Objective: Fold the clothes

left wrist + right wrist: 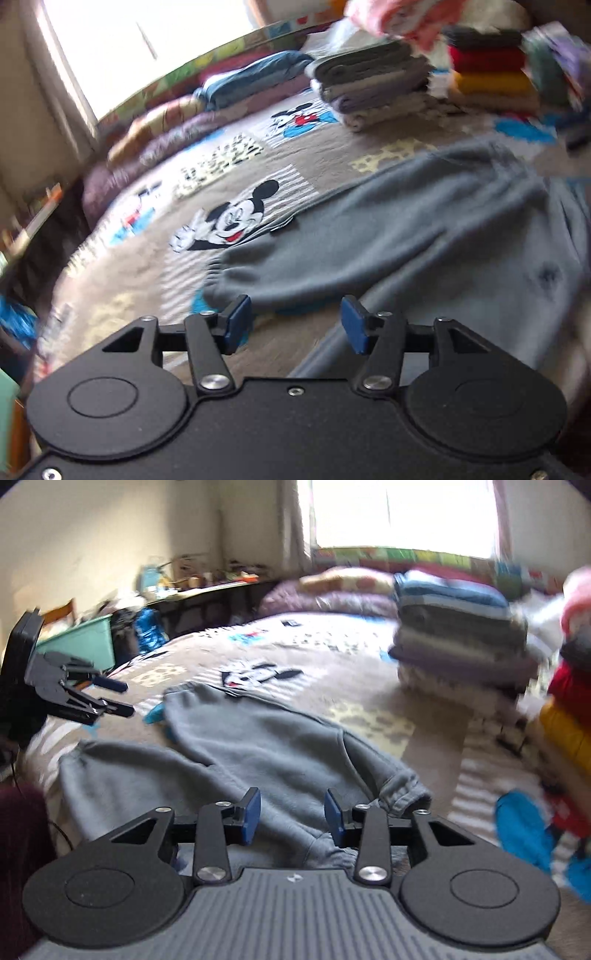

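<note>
Lying spread and unfolded on the bed, the grey sweatpants await folding beside finished stacks, while left gripper and right gripper hover with fingers apart, holding nothing.

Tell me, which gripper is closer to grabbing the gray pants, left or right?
Probably the right gripper. Its open fingers sit right over the gray pants, near the cuffs. The left gripper is open too, but it sits off to the side, near the pants' edge.
</note>
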A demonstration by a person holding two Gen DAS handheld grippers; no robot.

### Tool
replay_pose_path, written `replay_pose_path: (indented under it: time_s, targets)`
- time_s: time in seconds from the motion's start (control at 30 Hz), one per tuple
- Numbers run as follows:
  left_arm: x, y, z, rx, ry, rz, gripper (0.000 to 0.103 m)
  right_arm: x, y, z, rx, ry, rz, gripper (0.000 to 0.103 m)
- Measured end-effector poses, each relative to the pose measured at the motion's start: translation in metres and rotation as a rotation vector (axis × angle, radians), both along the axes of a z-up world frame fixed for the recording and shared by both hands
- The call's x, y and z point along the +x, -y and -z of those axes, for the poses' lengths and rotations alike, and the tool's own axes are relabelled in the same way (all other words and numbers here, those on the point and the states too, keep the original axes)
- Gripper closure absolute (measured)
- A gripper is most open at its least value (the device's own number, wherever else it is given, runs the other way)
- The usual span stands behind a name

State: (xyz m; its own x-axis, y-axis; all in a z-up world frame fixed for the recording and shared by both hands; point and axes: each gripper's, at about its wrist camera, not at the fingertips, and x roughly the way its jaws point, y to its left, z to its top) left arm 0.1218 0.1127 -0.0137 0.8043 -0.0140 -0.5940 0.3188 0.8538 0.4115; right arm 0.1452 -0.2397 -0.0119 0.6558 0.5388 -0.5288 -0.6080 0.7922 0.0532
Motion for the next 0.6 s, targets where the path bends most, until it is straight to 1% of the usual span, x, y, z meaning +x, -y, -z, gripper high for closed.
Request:
replay_pose_path:
  time_s: [0.07,0.17,0.3,0.43,0.6]
  targets:
    - [-0.021,-0.004,0.005,0.094,0.012,0.038,0.046,-0.018,0.0,-0.008,-0.062,0.05,-0.038,0.056]
    - [-0.052,-0.008,0.018,0.232,0.018,0.096,0.045,-0.042,-0.006,-0.008,-0.206,0.099,-0.104,0.056]
    - [-0.081,-0.014,0.045,0.4,0.001,0.149,0.045,-0.064,-0.018,0.005,-0.391,0.146,-0.2,0.056]
    - [-0.097,-0.021,0.067,0.499,-0.016,0.177,0.045,-0.078,-0.035,0.024,-0.56,0.187,-0.28,0.056]
    - [-0.104,-0.027,0.085,0.562,-0.031,0.212,0.044,-0.086,-0.055,0.053,-0.763,0.244,-0.349,0.056]
